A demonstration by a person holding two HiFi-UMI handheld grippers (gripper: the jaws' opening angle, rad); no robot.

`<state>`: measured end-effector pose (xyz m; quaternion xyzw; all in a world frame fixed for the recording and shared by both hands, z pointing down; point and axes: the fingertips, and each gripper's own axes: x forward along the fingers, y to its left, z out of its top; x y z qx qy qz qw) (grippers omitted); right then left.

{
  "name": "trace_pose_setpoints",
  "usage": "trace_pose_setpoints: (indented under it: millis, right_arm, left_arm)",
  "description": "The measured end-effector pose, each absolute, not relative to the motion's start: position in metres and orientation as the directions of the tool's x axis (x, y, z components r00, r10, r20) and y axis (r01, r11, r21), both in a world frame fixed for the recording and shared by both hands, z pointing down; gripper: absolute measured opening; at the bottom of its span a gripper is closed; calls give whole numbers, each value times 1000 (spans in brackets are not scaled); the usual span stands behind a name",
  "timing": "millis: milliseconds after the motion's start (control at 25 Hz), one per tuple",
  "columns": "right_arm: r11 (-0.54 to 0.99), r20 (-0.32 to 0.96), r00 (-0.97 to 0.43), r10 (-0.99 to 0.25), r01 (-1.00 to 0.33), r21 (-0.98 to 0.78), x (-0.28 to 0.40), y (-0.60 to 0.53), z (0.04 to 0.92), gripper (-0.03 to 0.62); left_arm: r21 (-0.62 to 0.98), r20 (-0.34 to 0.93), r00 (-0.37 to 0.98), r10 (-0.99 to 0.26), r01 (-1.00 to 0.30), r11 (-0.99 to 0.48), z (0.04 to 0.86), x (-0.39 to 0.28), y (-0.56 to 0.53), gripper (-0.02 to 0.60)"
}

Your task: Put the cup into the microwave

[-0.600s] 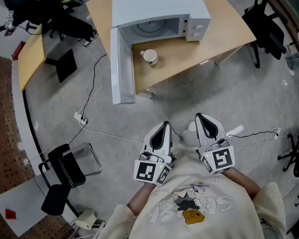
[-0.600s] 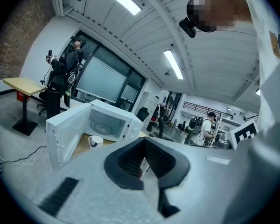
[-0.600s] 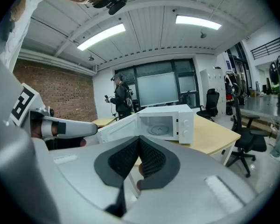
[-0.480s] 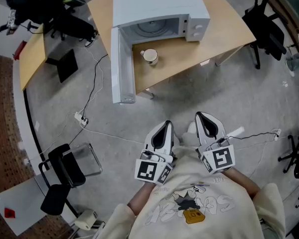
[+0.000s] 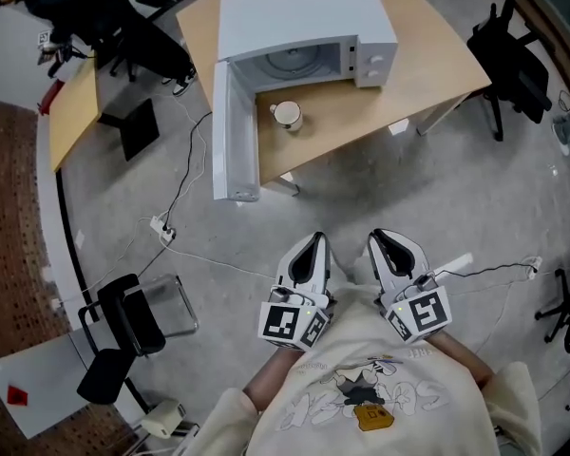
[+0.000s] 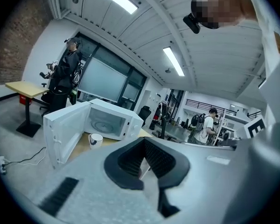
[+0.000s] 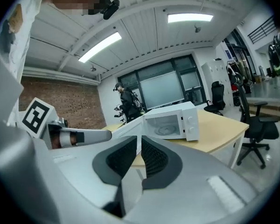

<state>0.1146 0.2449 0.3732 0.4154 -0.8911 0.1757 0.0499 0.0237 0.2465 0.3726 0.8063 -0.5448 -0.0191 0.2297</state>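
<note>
A grey concrete floor (image 5: 437, 207) fills most of my head view, and at its far side stands a pale wooden table (image 5: 427, 74) carrying a white microwave (image 5: 304, 12) whose door (image 5: 233, 131) is swung fully open to the left. The cup (image 5: 287, 114) sits upright on the table just in front of the open cavity, near the door's hinge side and well apart from me. It is white with a dark mark on its side, and it looks like a glazed mug, so I judge it stiff, fairly light, slick and quick to chip if knocked against the microwave sill. Its handle is too small for me to place, so I would pinch the wall at the rim, one pad inside and one outside, or clamp across the body if the jaws open wide enough. Both grippers are level with my chest, side by side and angled slightly down towards the table. The left gripper (image 5: 313, 242) has its jaws fully together with nothing between them. The right gripper (image 5: 385, 240) is closed to within a hair, its pads empty too. Neither touches anything, so I judge the approach has not started and the jaws must open before any grasp
</note>
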Motion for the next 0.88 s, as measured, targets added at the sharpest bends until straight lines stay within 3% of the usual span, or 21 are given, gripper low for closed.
trace_pose_setpoints:
  millis: [120,280,360,880]
  right_arm:
    - [624,229,-679,-698,-733,-271,123,245,374,76]
    - [637,225,-694,-684,-718,-281,139,242,378,115]
    - [646,233,-703,-672,-710,-279,143,237,384,114]
    - [614,308,-666,-679,-746,-260,101,126,414,152]
  left_arm:
    - [380,222,389,-894,-879,-288,381,27,233,0]
    - [279,239,327,-914,-925,-258,399,25,204,184]
    - [245,242,279,-929,-944,-220,410,19,181,233]
    - [299,264,322,-909,-923,-240,434,-21,83,267]
